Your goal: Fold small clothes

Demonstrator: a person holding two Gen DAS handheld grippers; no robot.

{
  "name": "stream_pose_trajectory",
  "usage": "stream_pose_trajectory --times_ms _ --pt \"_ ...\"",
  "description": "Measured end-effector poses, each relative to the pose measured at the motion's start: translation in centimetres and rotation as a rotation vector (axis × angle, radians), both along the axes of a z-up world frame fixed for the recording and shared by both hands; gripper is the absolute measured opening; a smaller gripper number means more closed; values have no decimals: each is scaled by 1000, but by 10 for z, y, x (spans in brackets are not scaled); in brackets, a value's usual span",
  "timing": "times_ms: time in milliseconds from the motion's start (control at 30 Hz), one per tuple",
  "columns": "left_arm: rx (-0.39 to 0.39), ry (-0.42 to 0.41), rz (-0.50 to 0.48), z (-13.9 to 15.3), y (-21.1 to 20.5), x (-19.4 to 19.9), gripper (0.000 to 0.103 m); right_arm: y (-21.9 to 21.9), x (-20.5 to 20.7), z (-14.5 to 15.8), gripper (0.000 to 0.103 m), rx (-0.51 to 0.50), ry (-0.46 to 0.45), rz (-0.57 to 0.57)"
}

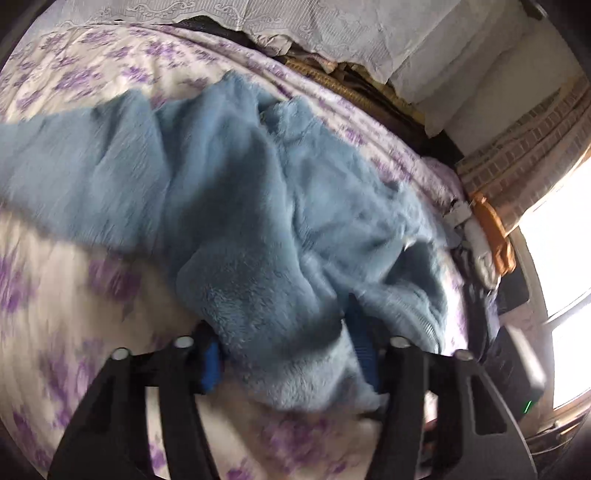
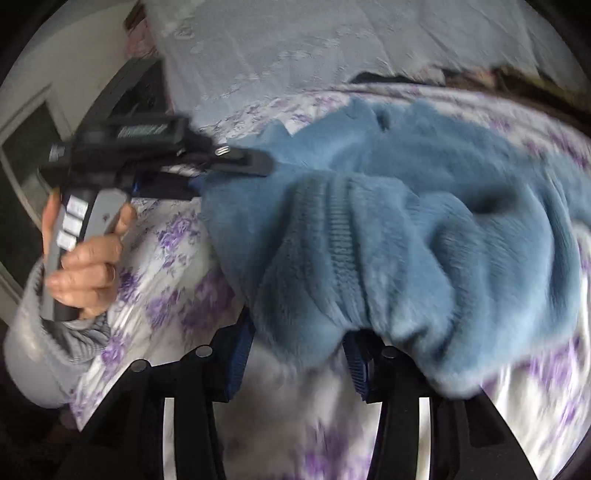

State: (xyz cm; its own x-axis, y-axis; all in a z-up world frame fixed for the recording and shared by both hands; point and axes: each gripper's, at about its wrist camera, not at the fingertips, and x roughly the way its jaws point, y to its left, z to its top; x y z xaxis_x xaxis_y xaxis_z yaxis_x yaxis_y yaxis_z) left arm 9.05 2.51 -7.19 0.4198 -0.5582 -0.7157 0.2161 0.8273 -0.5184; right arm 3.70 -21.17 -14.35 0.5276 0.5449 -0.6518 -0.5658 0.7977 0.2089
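Note:
A fluffy blue fleece garment point(image 1: 236, 206) lies bunched on a white bedspread with purple flowers point(image 1: 74, 74). My left gripper point(image 1: 288, 354) has the garment's edge between its blue-padded fingers and grips it. In the right wrist view the garment point(image 2: 424, 221) shows a ribbed band, and my right gripper point(image 2: 299, 354) has a fold of it between its fingers. The left gripper point(image 2: 207, 177) also shows there at the left, held by a hand and clamped on the garment's far edge.
A grey lace-trimmed cloth point(image 1: 332, 29) hangs behind the bed. A bright window point(image 1: 561, 280) is at the right, with an orange object point(image 1: 495, 232) and dark clutter by the bed edge. The person's grey sleeve point(image 2: 40, 343) is at lower left.

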Motion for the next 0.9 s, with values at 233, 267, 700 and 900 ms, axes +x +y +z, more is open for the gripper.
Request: stream_pose_trajectory --times_ms 233,267,700,900 --pt "-53 97 105 12 19 50 45 -36 52 26 19 545 283 8" --pt "-66 103 109 11 22 51 46 -45 55 21 19 601 342 4" --pt "-171 176 -15 -39 37 -45 71 -42 -59 -3 51 248 563 249" --pt "-115 91 -92 -42 11 -57 71 -143 -38 33 58 328 203 -162"
